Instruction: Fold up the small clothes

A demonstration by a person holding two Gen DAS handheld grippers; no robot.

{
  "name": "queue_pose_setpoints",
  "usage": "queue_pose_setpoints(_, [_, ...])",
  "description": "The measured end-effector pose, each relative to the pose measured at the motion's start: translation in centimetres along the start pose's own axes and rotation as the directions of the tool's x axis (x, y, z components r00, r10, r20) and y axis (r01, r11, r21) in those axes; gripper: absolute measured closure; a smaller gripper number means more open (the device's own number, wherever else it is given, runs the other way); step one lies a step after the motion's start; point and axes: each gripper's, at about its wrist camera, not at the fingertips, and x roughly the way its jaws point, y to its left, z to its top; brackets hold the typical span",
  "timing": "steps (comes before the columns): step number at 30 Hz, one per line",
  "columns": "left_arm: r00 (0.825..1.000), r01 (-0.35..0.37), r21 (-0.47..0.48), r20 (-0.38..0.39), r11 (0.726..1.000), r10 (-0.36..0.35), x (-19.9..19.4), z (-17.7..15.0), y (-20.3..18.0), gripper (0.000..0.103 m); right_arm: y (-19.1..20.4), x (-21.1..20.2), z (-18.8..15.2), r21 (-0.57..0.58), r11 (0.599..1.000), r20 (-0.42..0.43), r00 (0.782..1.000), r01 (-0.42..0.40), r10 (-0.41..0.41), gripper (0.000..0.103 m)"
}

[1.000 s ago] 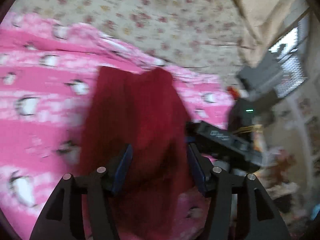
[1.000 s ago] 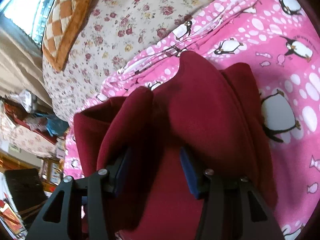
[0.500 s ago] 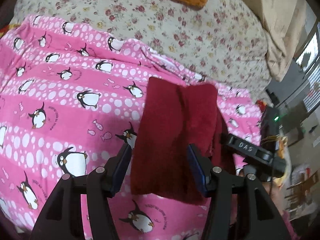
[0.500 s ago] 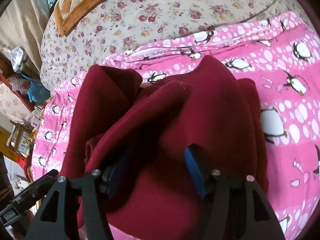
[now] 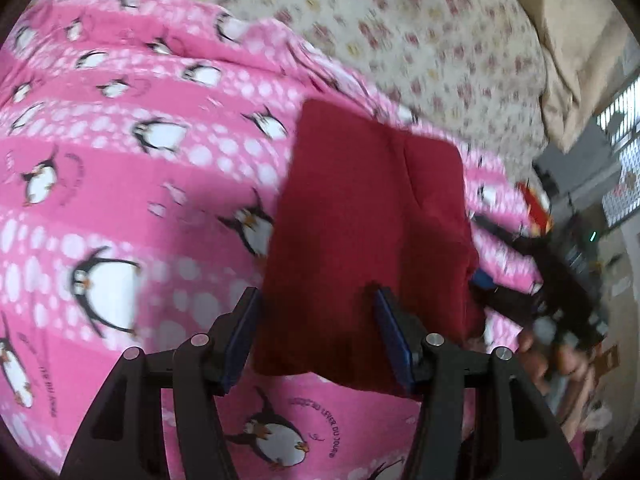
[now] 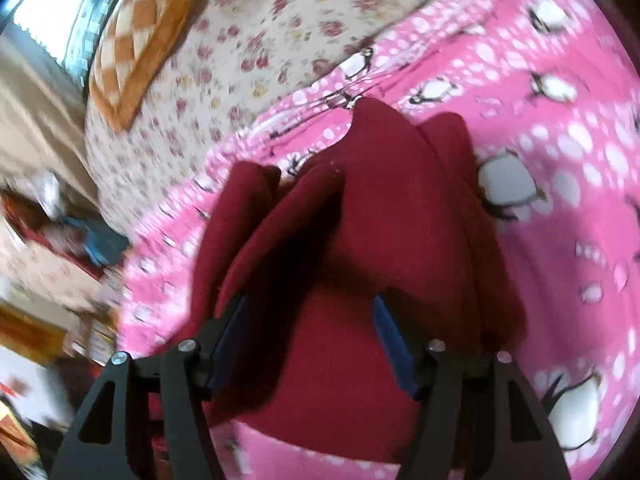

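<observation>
A bed covered by a cream floral sheet [image 5: 420,40] fills the far part of both views; in the right wrist view it [image 6: 256,32] carries an orange-and-white checked cushion [image 6: 140,44] near its far edge. Over the sheet lies a pink penguin-print blanket [image 5: 120,184], also seen in the right wrist view [image 6: 560,184], which forms the working surface.

On the blanket rests the dark red garment [image 5: 368,232]. From the left it appears as a folded, roughly rectangular panel lying flat, with a vertical crease near its right side. From the right the same garment [image 6: 380,240] is bunched into several upright folds and ridges, with a deep shadowed pleat on its left.

The left gripper [image 5: 316,328] hovers over the near edge of the garment with its blue-padded fingers [image 5: 240,332] spread apart; the cloth lies between and beneath them, and no pinch is visible. The right gripper [image 6: 312,340] likewise has its fingers [image 6: 392,344] held wide, straddling the raised folds without closing on them. In the left wrist view the right gripper [image 5: 532,280] shows as a blurred black shape just beside the garment's right edge, held in the person's hand [image 5: 560,360].
</observation>
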Motion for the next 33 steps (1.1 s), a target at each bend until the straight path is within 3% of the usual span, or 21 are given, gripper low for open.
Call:
queue_pose_setpoints(3, [0.997, -0.072, 0.086, 0.009, 0.994, 0.071, 0.9, -0.9, -1.6, 0.066, -1.0, -0.4, 0.3, 0.081, 0.994, 0.020, 0.997, -0.077, 0.076, 0.025])
queue_pose_setpoints(5, [0.997, -0.079, 0.095, 0.015, 0.992, 0.078, 0.9, -1.0, -1.7, 0.066, -0.9, -0.3, 0.5, 0.084, 0.992, 0.027, 0.995, -0.099, 0.097, 0.021])
queue_pose_setpoints(11, [0.999, -0.036, 0.049, -0.004, 0.998, 0.036, 0.8, -0.6, -0.6, 0.065, 2.5, 2.2, -0.1, -0.090, 0.996, -0.025, 1.000, 0.000, -0.002, 0.019])
queue_pose_setpoints(16, [0.998, -0.060, 0.086, 0.013, 0.994, 0.059, 0.8, -0.3, -1.3, 0.065, 6.7, 4.3, -1.5, -0.302, 0.949, -0.024, 0.995, 0.086, -0.098, 0.019])
queue_pose_setpoints(18, [0.998, -0.057, 0.093, 0.029, 0.994, 0.055, 0.5, -0.2, -1.5, 0.065, 7.7, 5.6, -2.0, -0.386, 0.910, -0.016, 0.986, 0.150, -0.169, 0.032])
queue_pose_setpoints(20, [0.998, -0.035, 0.091, 0.049, 0.995, 0.030, -0.1, 0.0, -1.5, 0.065, 8.1, 6.3, -2.1, -0.438, 0.882, -0.012, 0.980, 0.175, -0.200, 0.070])
queue_pose_setpoints(21, [0.998, -0.016, 0.086, 0.063, 0.996, 0.011, -0.5, 0.2, -1.5, 0.065, 8.1, 6.0, -1.9, -0.458, 0.870, -0.002, 0.978, 0.183, -0.207, 0.076])
queue_pose_setpoints(23, [0.994, 0.022, 0.073, 0.105, 0.997, -0.029, -1.5, 0.6, -1.4, 0.065, 8.2, 4.5, -1.1, -0.474, 0.867, 0.018, 0.986, 0.153, -0.164, 0.080])
queue_pose_setpoints(27, [0.983, 0.052, 0.042, 0.171, 0.998, -0.058, -2.6, 1.3, -1.0, 0.065, 9.5, 1.0, 0.8, -0.585, 0.786, 0.078, 0.978, 0.200, -0.191, 0.081])
queue_pose_setpoints(30, [0.986, 0.071, 0.019, 0.152, 0.997, -0.073, -1.7, 1.7, -1.0, 0.065, 9.4, -0.5, 2.1, -0.635, 0.739, 0.077, 0.971, 0.223, -0.227, 0.081])
queue_pose_setpoints(33, [0.990, 0.076, 0.012, 0.117, 0.997, -0.077, 0.1, 2.1, -1.6, 0.065, 8.1, -0.6, 3.1, -0.674, 0.685, 0.084, 0.950, 0.276, -0.300, 0.081])
